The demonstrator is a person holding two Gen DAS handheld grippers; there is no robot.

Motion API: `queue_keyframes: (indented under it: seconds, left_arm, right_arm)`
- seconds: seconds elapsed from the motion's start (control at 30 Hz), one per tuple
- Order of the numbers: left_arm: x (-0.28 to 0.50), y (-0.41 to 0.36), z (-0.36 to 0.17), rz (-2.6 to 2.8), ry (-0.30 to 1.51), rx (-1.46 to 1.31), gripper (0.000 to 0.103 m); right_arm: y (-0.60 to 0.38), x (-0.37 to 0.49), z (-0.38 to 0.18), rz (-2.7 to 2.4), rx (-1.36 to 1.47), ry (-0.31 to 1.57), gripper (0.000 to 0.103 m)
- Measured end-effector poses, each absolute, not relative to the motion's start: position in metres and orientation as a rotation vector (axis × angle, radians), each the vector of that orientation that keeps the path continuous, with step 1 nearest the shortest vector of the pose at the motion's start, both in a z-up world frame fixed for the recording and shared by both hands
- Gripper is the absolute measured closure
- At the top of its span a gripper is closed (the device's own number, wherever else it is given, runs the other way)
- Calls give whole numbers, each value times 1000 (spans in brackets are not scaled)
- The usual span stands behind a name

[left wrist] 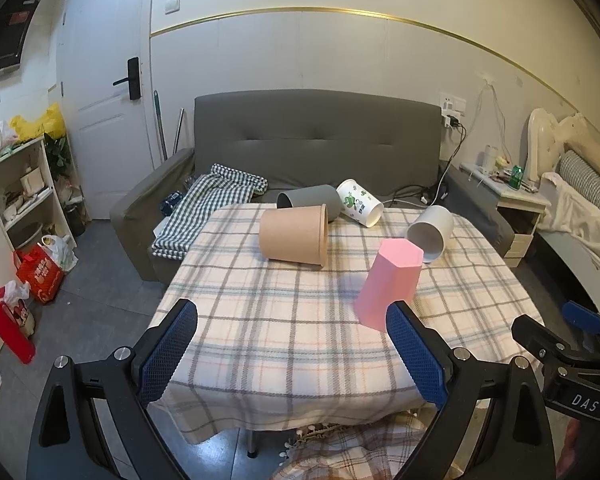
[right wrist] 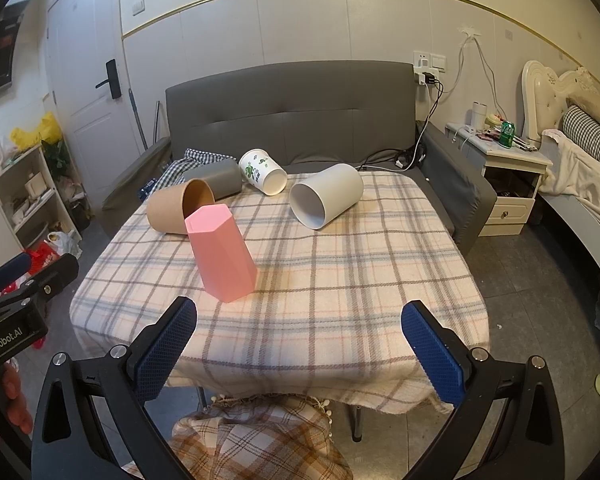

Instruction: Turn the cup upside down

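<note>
The pink cup (right wrist: 223,253) stands mouth-down on the plaid-covered counter (right wrist: 340,280), closed base up, toward the near side. Behind it four cups lie on their sides: a brown cup (right wrist: 172,210), a grey cup (right wrist: 218,179), a white cup printed with green figures (right wrist: 262,176) and a plain white cup (right wrist: 326,196).

The right wrist view looks straight into the brown cup's open mouth and the plain white one's; the left wrist view shows the brown cup (left wrist: 294,238) mostly from its side (its rim turned right).

The left hand-held gripper (left wrist: 292,354) is spread wide and grips nothing, its right pad just in front of the pink cup (left wrist: 390,282). The right hand-held gripper (right wrist: 300,354) is likewise released, near the counter's front edge.
</note>
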State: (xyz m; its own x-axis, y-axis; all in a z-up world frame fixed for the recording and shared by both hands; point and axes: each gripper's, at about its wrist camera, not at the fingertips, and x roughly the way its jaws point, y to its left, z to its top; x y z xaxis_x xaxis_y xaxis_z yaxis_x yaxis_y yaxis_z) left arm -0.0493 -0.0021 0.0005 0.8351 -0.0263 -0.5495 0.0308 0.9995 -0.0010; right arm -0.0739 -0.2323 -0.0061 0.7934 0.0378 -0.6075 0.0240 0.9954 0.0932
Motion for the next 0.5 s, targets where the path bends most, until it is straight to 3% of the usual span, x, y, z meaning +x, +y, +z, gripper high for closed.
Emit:
queue_keyframes:
  seconds: [0.5]
  left_arm:
    - [-50, -7, -2, -27, 578, 27, 5]
  right_arm:
    - [-232, -74, -7, 7, 97, 658, 0]
